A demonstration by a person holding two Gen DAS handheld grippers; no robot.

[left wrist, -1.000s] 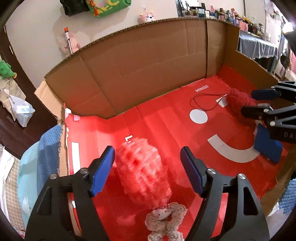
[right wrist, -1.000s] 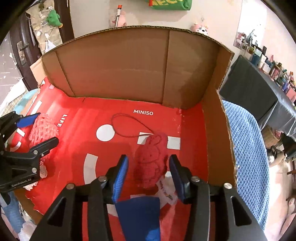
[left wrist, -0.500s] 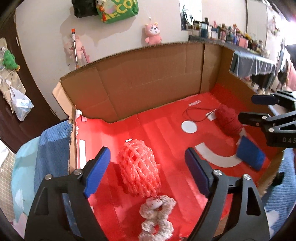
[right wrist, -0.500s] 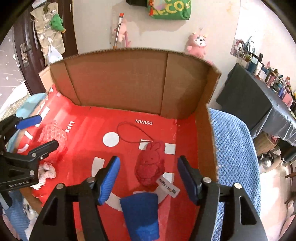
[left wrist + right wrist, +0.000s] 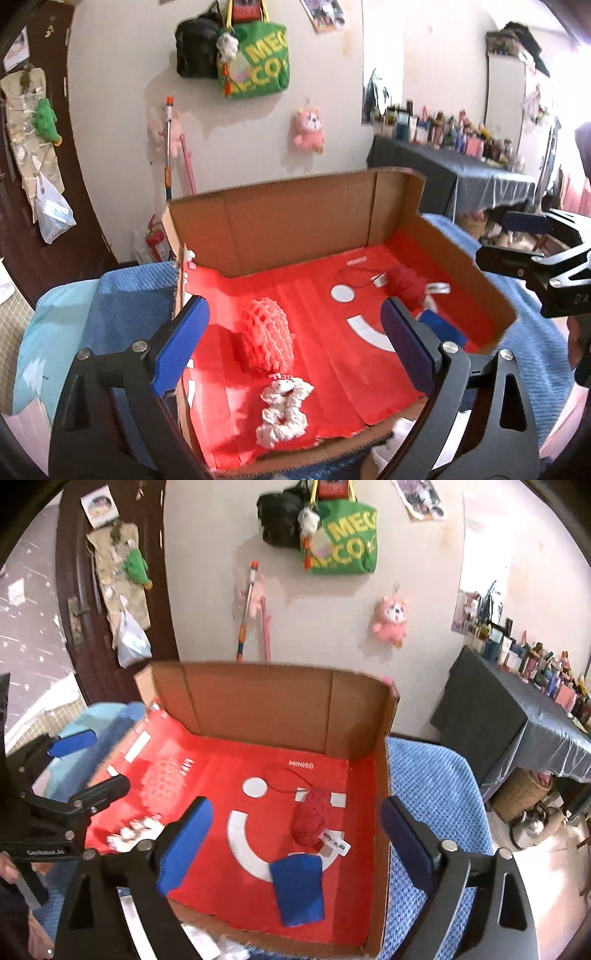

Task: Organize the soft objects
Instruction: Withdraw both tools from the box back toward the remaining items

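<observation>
soft toys, a pink net ball (image 5: 267, 341) and a red yarn toy (image 5: 311, 820), lie in the box (image 5: 295, 225); left gripper (image 5: 295, 345) and right gripper (image 5: 295, 843) hang wide open, holding nothing.

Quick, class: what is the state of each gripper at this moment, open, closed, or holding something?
Left gripper: open, holding nothing.
Right gripper: open, holding nothing.

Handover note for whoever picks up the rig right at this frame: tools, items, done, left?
Left tool: open, empty, above the box's near-left.
Right tool: open, empty, above the near-right.
In the cardboard box: pink mesh sleeve, white crochet toy in front of it, red knit plush, blue pouch nearest the right tool.
Done: four soft items lie inside.
Left: nothing visibly outside; confirm.
</observation>
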